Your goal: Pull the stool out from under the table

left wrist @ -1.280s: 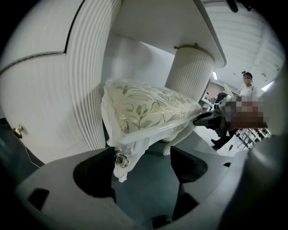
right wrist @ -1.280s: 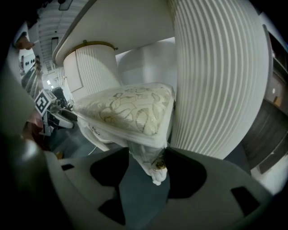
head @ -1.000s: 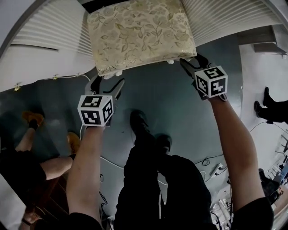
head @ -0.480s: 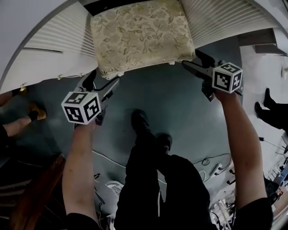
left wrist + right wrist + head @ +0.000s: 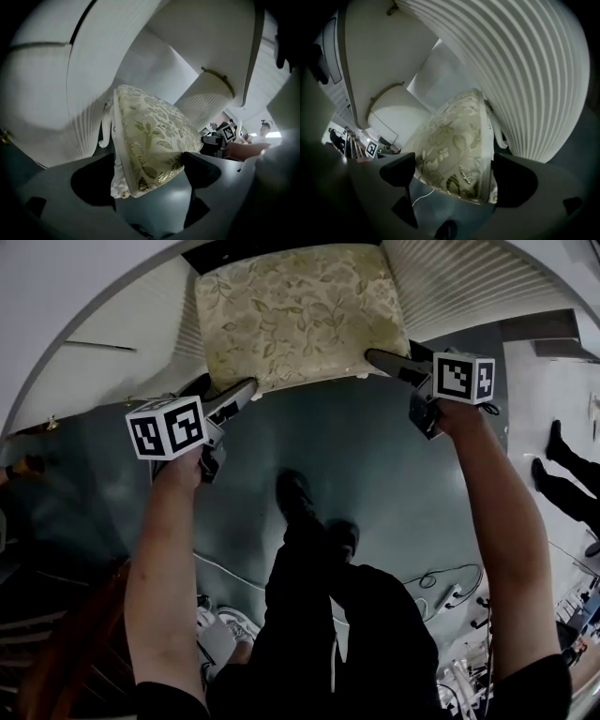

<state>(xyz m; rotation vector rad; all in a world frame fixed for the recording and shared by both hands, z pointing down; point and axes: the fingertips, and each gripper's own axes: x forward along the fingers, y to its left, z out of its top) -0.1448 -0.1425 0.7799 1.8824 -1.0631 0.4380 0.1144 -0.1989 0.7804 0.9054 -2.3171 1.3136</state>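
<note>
Both bare arms reach forward, well apart. The left gripper [image 5: 228, 401] and the right gripper [image 5: 392, 363] point forward and down. Their jaws have just been opening and stand wide, each loosely round a near corner of the stool [image 5: 300, 315], unclamped.

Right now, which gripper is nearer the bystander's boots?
Right. Right gripper at the stool corner toward the boots, left gripper at the far corner. Both have just been opening, corners between their jaws.
</note>
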